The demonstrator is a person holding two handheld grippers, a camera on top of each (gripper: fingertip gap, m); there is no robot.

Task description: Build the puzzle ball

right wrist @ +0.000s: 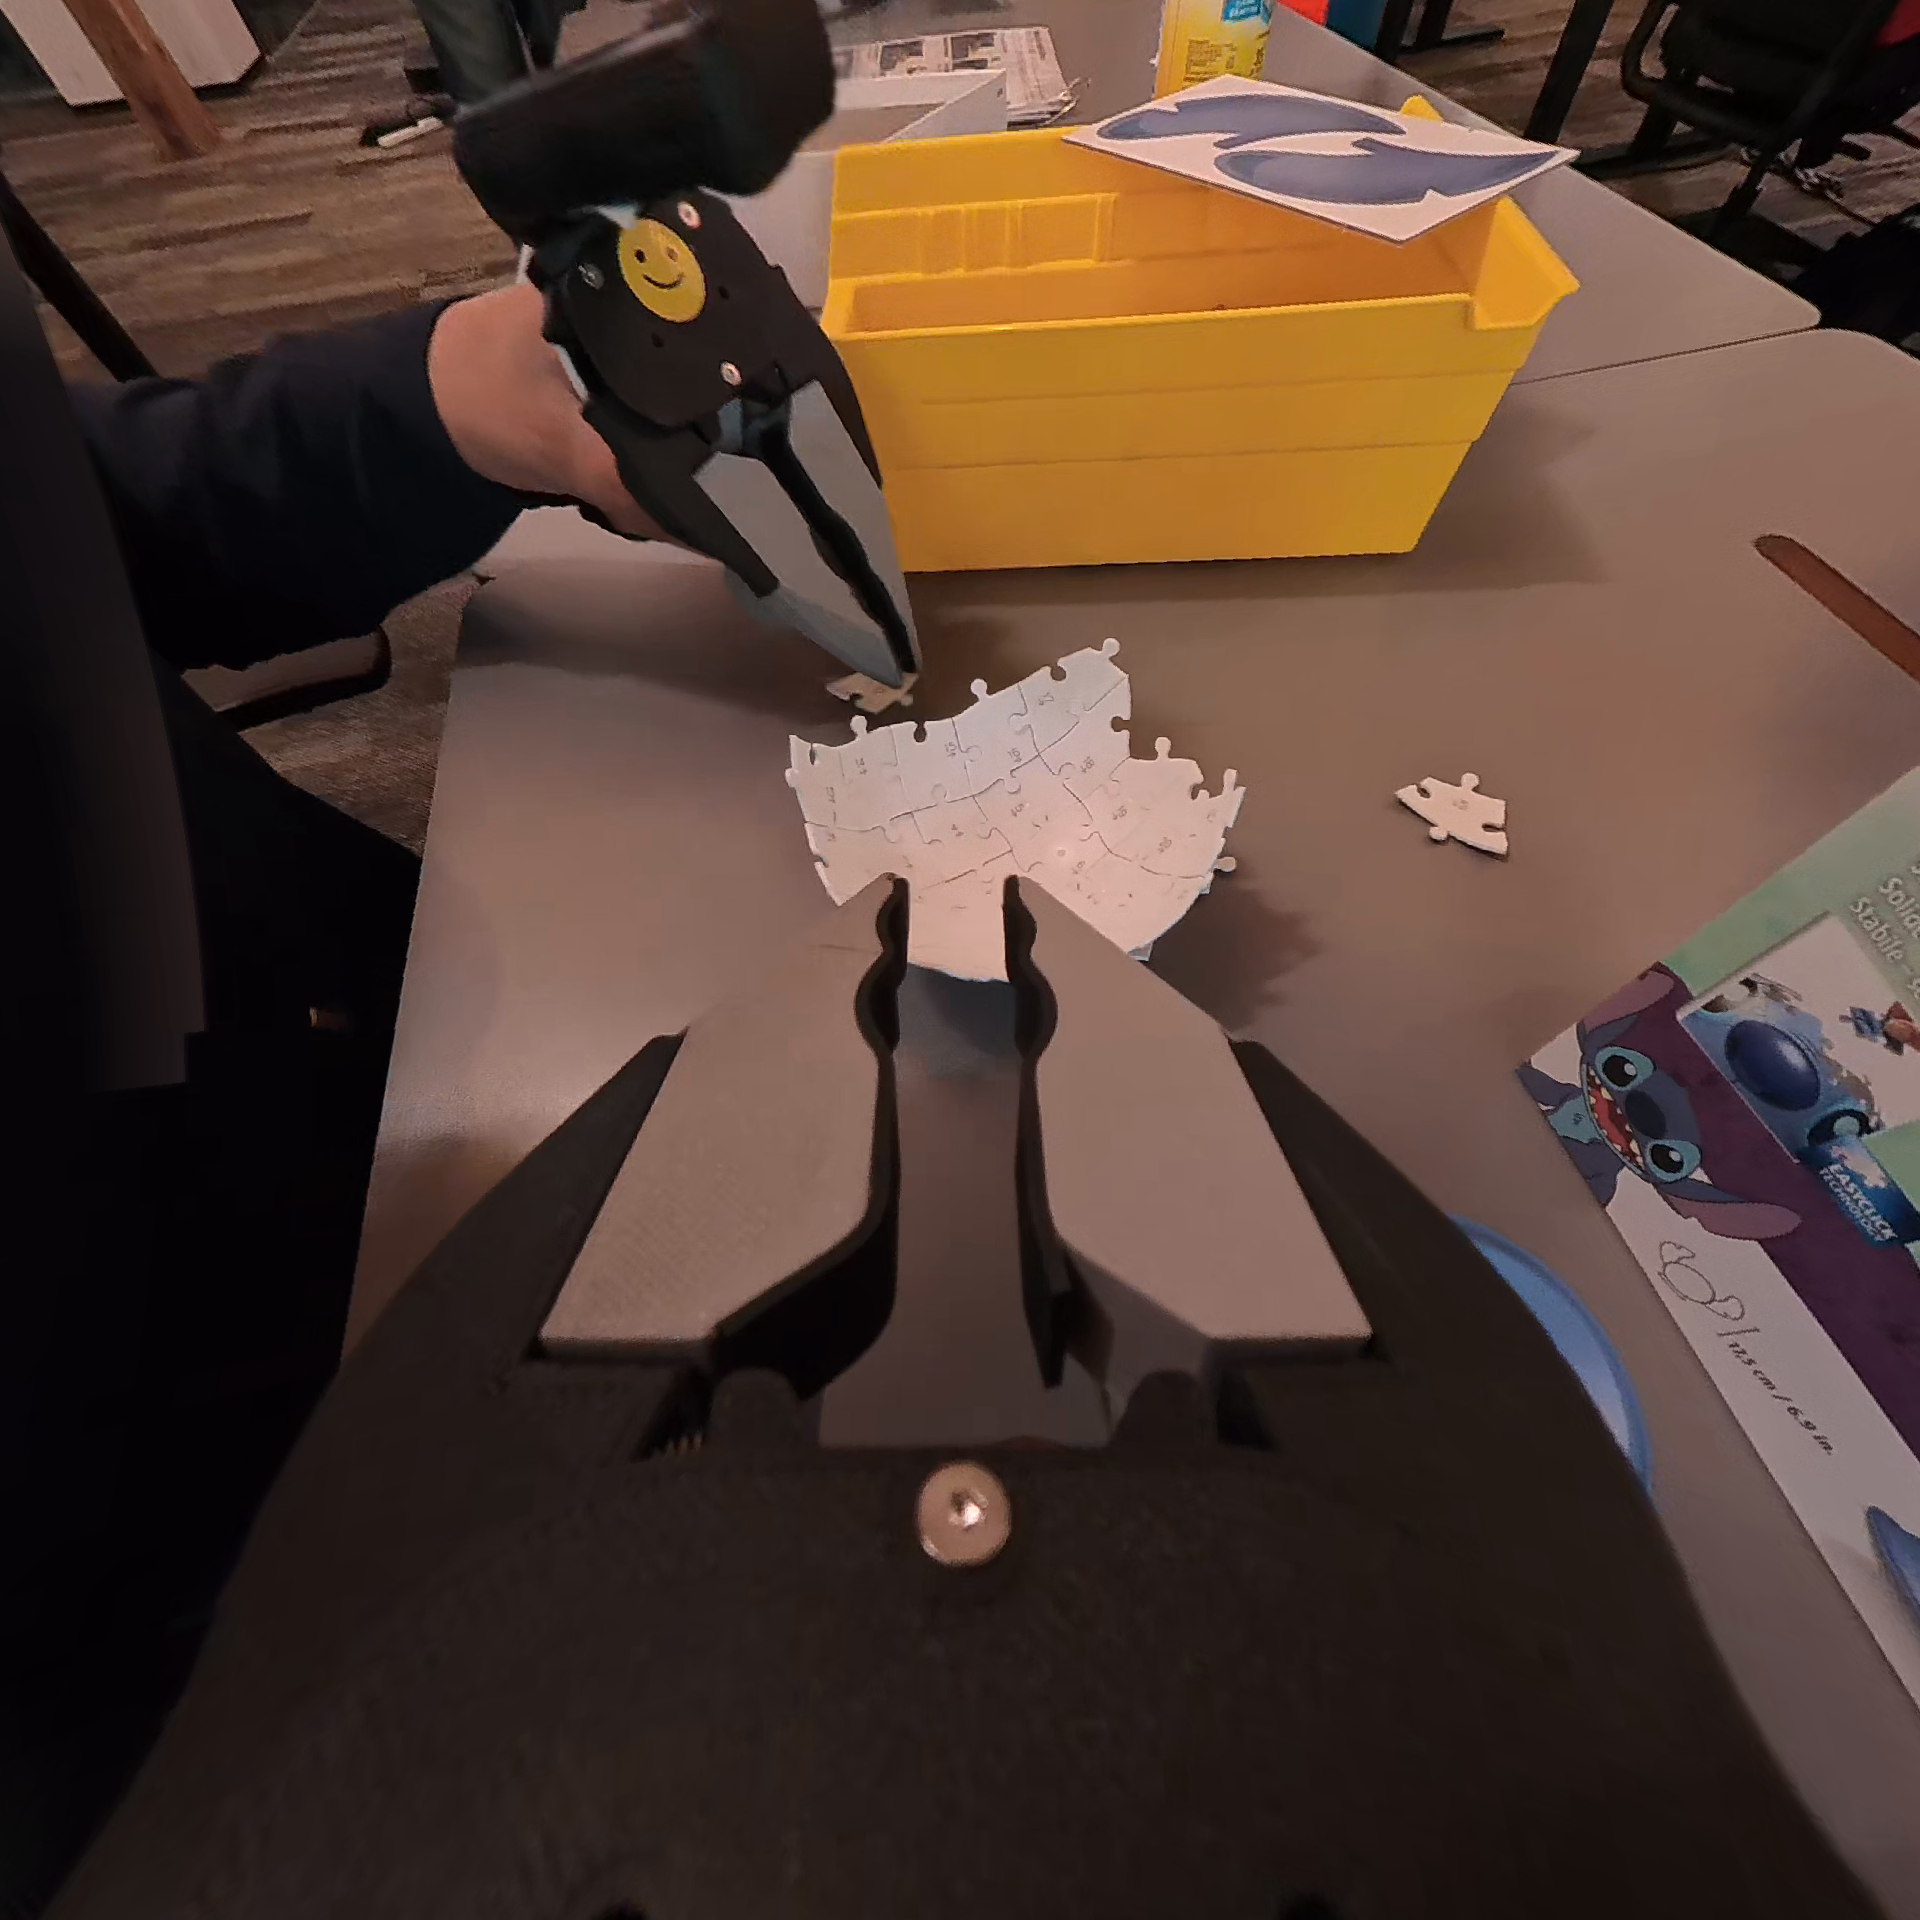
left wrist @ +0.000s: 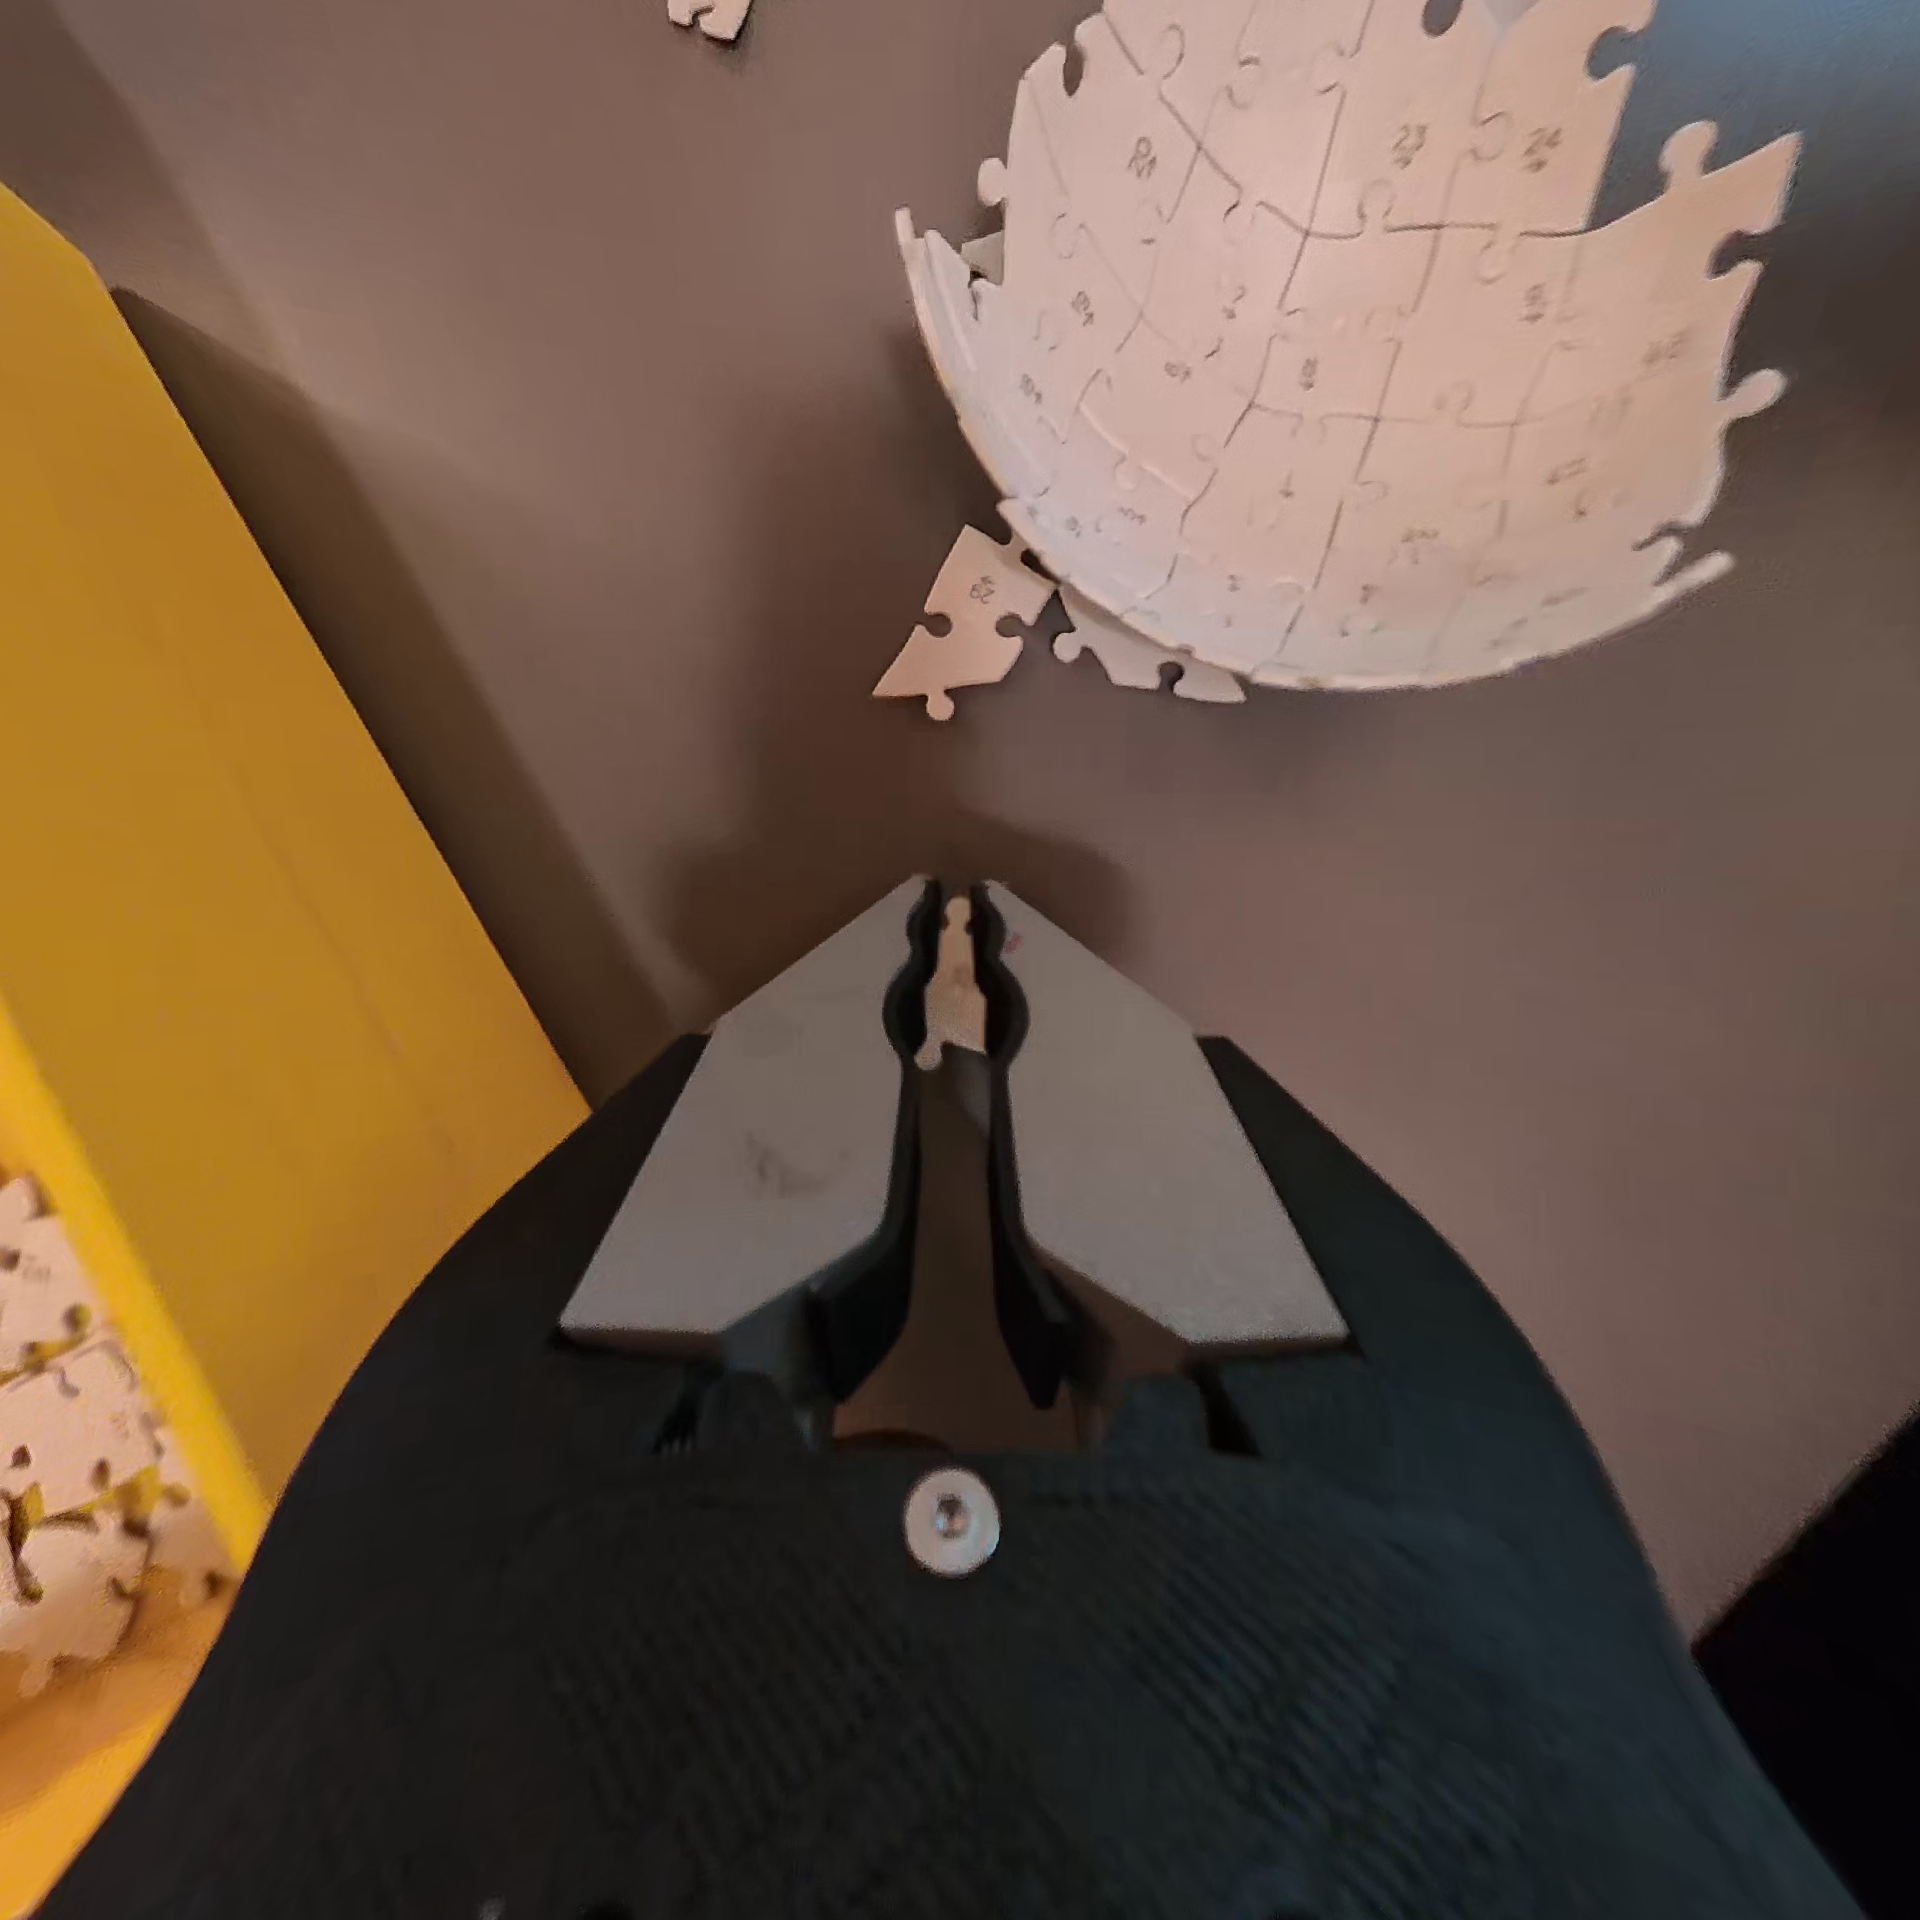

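Your left gripper [left wrist: 957, 891] pinched a white puzzle piece [left wrist: 958, 987] edge-on, just short of the half-built ball [right wrist: 1013, 821] on the grey table [right wrist: 1455, 644]. Your right gripper [right wrist: 956, 888] hovered over the ball, fingers narrowly parted, holding nothing.

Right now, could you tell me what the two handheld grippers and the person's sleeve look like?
Both the left gripper and right gripper have textured black bodies, grey wedge-shaped fingers with wavy black inner pads, and a silver screw. Seen in the right wrist view, the left gripper carries a round yellow smiley disc. The sleeve is dark.
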